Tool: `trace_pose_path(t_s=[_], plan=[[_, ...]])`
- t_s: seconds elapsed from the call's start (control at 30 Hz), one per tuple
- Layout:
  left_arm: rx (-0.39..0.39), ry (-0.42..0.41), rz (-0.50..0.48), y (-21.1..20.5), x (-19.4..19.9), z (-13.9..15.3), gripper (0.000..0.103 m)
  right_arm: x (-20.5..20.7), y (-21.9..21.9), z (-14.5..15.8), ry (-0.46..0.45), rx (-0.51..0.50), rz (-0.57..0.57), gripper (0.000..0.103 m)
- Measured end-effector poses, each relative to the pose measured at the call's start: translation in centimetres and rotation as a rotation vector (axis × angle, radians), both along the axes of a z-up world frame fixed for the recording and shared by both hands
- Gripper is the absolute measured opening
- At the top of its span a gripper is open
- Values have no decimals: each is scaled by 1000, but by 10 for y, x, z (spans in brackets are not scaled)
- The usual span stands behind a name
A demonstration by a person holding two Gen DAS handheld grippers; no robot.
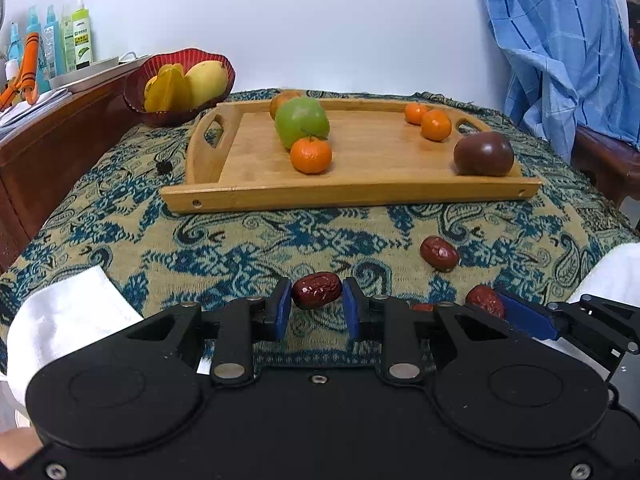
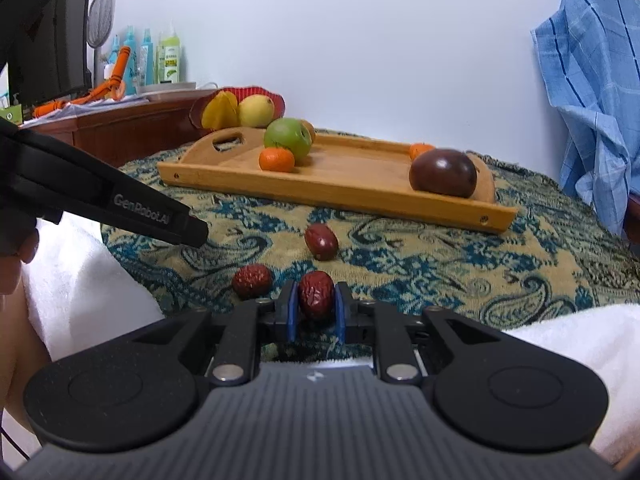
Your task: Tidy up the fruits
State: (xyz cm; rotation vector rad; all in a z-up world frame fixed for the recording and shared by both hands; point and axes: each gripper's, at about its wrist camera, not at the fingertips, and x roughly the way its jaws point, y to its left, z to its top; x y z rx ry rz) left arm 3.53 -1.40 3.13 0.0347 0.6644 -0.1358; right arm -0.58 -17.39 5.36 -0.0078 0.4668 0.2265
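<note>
Left gripper (image 1: 316,304) pinches a red date (image 1: 316,290), long axis crosswise; right gripper (image 2: 316,308) pinches another date (image 2: 316,294), upright. Loose date (image 2: 321,241) lies just beyond, before the wooden tray (image 2: 360,196) of fruit.

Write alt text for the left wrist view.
The left tongs grip a red date over a patterned cloth. Behind is a wooden tray with oranges, a green fruit and a dark fruit; another date lies loose.

White "GenRobot.AI" lettering on the black arm of the left tongs (image 2: 120,204), bottle labels too small to read
</note>
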Motion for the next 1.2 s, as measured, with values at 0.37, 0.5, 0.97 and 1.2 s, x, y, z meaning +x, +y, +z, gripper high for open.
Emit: trace_pose_path(t_s=[0.37, 0.5, 0.97, 1.2], plan=[[-24, -51, 28, 10, 30, 31, 26, 33, -28, 31, -86, 83, -56, 22], [-34, -64, 34, 13, 47, 44, 26, 53, -41, 41, -106, 118, -89, 22], [-28, -54, 72, 21, 118, 47, 26, 125, -55, 42, -54, 175, -128, 22], [-27, -28, 90, 26, 141, 32, 26, 144, -38, 37, -39, 142, -102, 22]])
